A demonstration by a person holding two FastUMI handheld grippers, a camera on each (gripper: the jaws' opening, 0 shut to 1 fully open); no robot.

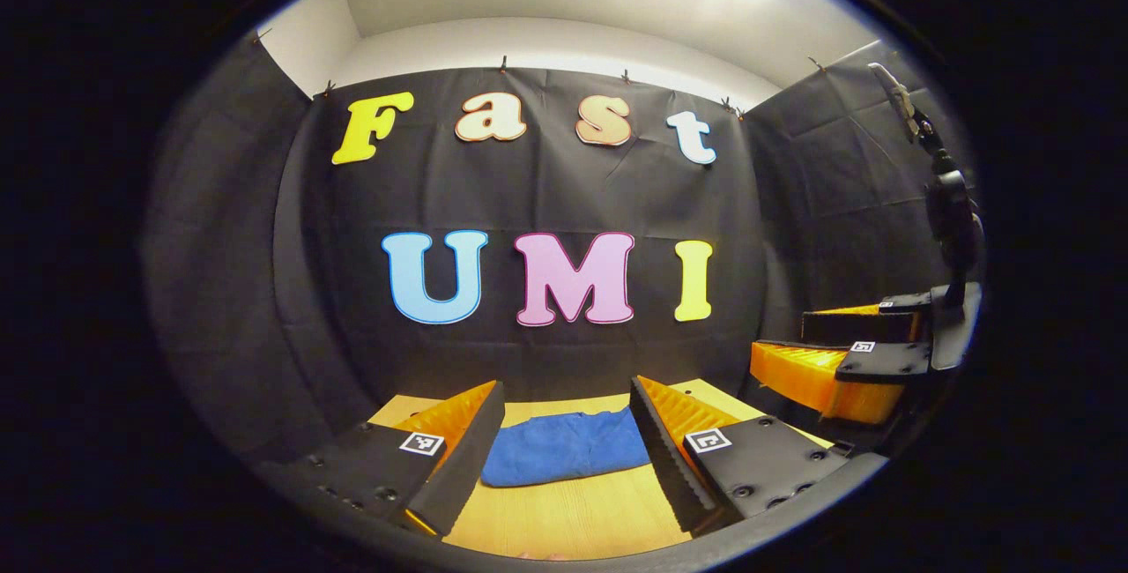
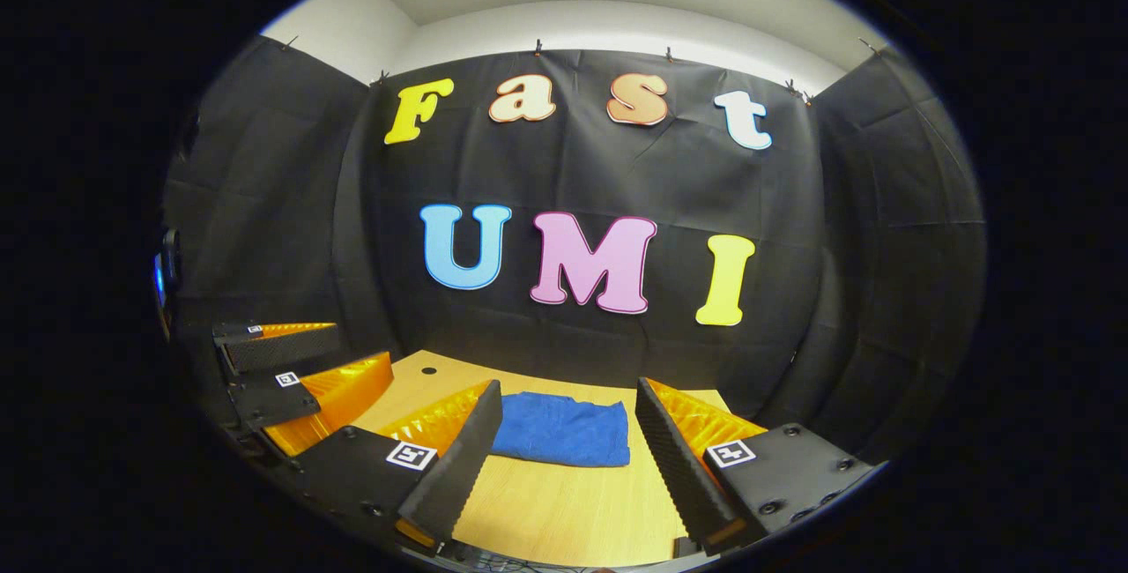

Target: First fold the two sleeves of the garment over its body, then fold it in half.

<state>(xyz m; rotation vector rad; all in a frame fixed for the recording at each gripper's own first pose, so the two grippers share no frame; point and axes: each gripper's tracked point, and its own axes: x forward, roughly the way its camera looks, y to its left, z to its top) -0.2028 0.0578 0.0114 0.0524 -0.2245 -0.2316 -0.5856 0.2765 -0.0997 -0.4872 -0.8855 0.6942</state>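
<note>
A blue garment [image 1: 564, 447] lies as a compact folded bundle on the wooden table [image 1: 573, 516], toward the back wall. In the left gripper view my left gripper [image 1: 567, 450] hovers above the table in front of it, fingers wide open and holding nothing. The right gripper [image 1: 842, 353] is seen at the right edge of that view, also open. In the right gripper view the blue garment [image 2: 564, 430] lies flat between and beyond the fingers of my right gripper [image 2: 568, 445], which stands open and apart from the cloth. The left gripper [image 2: 300, 370] appears at the left there, open.
The black cloth wall closes the table's far side and both flanks. A small dark hole [image 2: 429, 371] sits in the tabletop at the back left. Bare wood [image 2: 564, 511] lies between the garment and the front edge.
</note>
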